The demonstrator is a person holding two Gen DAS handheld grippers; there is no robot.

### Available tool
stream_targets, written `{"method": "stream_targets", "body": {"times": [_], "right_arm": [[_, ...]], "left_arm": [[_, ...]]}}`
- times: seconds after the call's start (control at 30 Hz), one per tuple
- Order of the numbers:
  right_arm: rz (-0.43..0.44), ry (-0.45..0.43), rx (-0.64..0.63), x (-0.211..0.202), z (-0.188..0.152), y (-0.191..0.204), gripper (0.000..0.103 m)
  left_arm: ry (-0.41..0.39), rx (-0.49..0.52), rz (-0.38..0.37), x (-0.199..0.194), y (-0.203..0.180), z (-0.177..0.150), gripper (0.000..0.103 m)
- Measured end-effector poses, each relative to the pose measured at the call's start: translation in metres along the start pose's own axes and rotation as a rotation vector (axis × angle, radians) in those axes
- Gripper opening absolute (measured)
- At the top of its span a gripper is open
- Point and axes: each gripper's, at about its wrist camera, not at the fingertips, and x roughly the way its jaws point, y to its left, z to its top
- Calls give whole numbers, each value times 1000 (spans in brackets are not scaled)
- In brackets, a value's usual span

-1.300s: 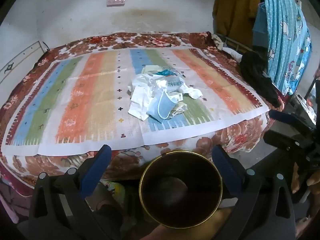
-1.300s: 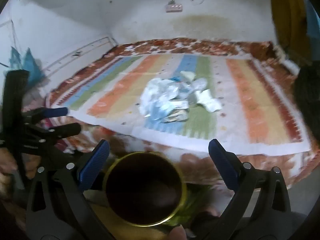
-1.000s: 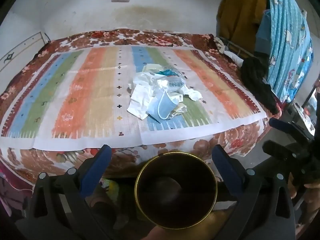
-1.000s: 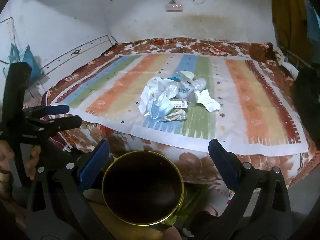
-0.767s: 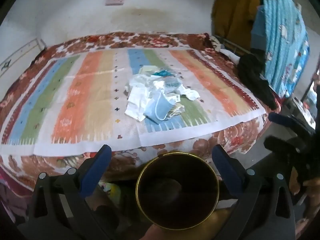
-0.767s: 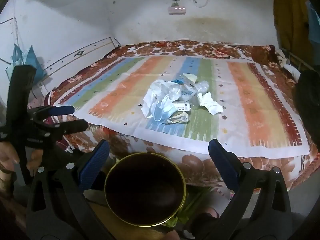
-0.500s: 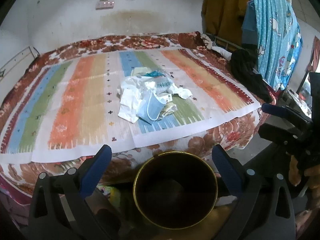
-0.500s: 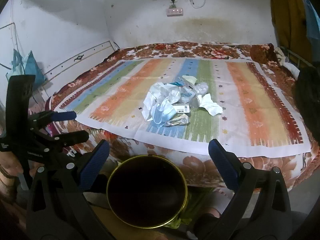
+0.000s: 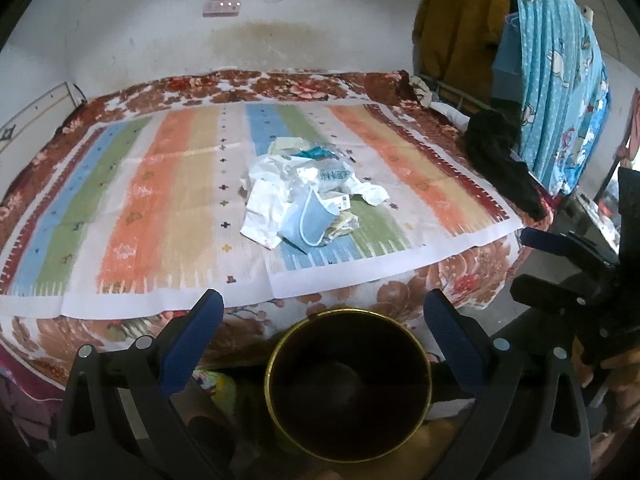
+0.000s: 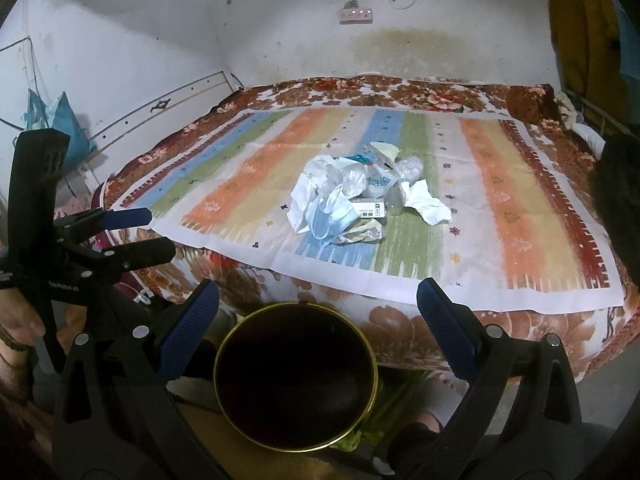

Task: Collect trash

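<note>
Nearest, the left gripper (image 9: 320, 320) and the right gripper (image 10: 318, 308) both stand spread wide and grasp nothing, each framing a dark, gold-rimmed bin (image 9: 349, 384) set on the floor against the bed's near edge, presumably so that litter can be dropped straight down from the mattress. Beyond it, a striped mat (image 9: 168, 200) covers the floral bedspread (image 9: 280, 84). The trash pile (image 9: 308, 196) lies heaped at the mat's centre, well apart from both grippers: a blue face mask (image 9: 308, 220) nearest, crumpled white paper (image 9: 372, 194) to its right, clear plastic wrappers (image 10: 352, 178) behind. Farthest, a power strip (image 10: 355, 15) hangs on the wall. Collection appears not yet begun.
</note>
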Motion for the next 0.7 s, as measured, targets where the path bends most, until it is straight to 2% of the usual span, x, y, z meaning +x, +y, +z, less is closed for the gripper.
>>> {"method": "stream_targets", "body": {"times": [0.17,0.33,0.43,0.53,0.7], "right_arm": [[-1,17,7,3,1,-2,94],[-2,15,6,3,2,-3,94],[-6,18,13,3,1,-4,94],[-2,17,16,3,1,-5,94],[-5,14,16,4,1,-6,94]], "left_arm": [[-8,10,10,-2,-3,-1,97],[-44,-23,5,-6,2,0,97],[-33,-28,6,-3,2,1,97],[-35,-14,50,-3,1,1,97],[-15,-26,31,0,4,1,97]]}}
